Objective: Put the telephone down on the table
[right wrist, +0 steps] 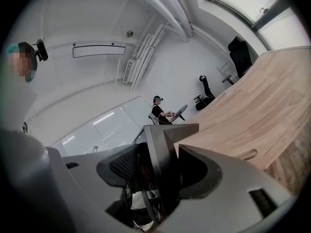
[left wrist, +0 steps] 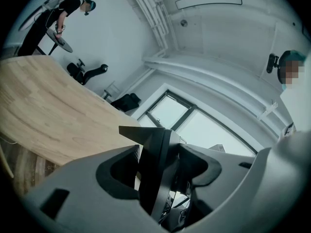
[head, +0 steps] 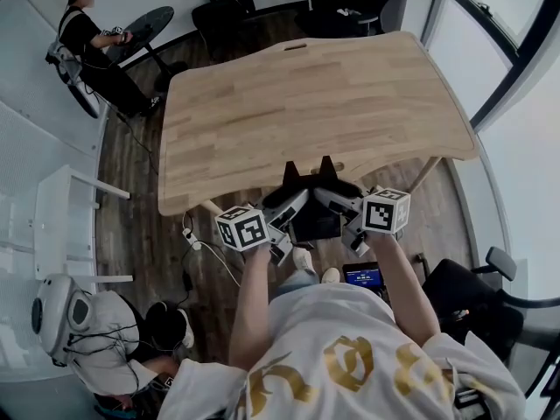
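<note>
The telephone (head: 315, 221) is a dark flat slab held in the air between both grippers, just short of the near edge of the wooden table (head: 315, 103). My left gripper (head: 289, 201) is shut on its left side and my right gripper (head: 339, 199) is shut on its right side. In the left gripper view the slab (left wrist: 156, 171) stands edge-on, clamped between the grey jaws of the left gripper (left wrist: 155, 154). The right gripper view shows the same slab (right wrist: 156, 166) pinched in the right gripper (right wrist: 160, 154), with the tabletop (right wrist: 262, 110) beyond.
A small device with a lit blue screen (head: 363, 276) lies below my right arm. Black office chairs (head: 350, 3) stand behind the table. A person (head: 92, 46) works at a round table far left; another (head: 87, 331) crouches at lower left. Windows (head: 516, 33) line the right.
</note>
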A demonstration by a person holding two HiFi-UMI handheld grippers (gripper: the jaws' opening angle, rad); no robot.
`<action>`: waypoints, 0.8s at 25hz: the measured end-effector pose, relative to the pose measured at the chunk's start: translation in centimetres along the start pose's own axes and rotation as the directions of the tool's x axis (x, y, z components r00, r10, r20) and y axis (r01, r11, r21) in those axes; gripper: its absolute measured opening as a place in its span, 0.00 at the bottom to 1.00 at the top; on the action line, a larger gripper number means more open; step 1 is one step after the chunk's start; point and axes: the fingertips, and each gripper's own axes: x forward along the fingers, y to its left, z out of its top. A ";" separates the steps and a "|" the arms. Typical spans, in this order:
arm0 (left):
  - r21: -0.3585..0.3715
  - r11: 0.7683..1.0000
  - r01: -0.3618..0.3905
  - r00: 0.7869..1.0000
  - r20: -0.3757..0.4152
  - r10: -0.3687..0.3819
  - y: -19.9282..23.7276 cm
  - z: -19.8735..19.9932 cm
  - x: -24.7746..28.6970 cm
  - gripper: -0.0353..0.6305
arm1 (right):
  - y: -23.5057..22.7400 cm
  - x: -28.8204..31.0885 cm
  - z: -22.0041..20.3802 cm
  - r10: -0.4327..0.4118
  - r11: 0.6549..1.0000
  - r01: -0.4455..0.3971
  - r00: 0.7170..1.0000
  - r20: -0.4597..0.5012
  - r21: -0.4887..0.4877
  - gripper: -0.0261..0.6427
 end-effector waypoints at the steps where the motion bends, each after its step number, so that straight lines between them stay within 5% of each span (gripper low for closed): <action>1: -0.002 1.000 -0.001 1.000 -0.001 0.001 0.2 0.0 0.3 0.41 | -0.3 0.0 0.1 0.000 1.000 0.000 1.000 -0.001 0.004 0.39; 12: -0.011 1.000 0.013 1.000 0.002 -0.013 4.7 3.5 4.7 0.41 | -5.2 3.4 3.9 -0.026 0.999 0.026 1.000 -0.006 0.027 0.39; 20: -0.052 0.998 0.021 0.998 -0.052 -0.023 12.4 9.5 9.3 0.41 | -11.4 10.5 8.9 -0.057 0.996 0.057 0.998 -0.010 0.067 0.39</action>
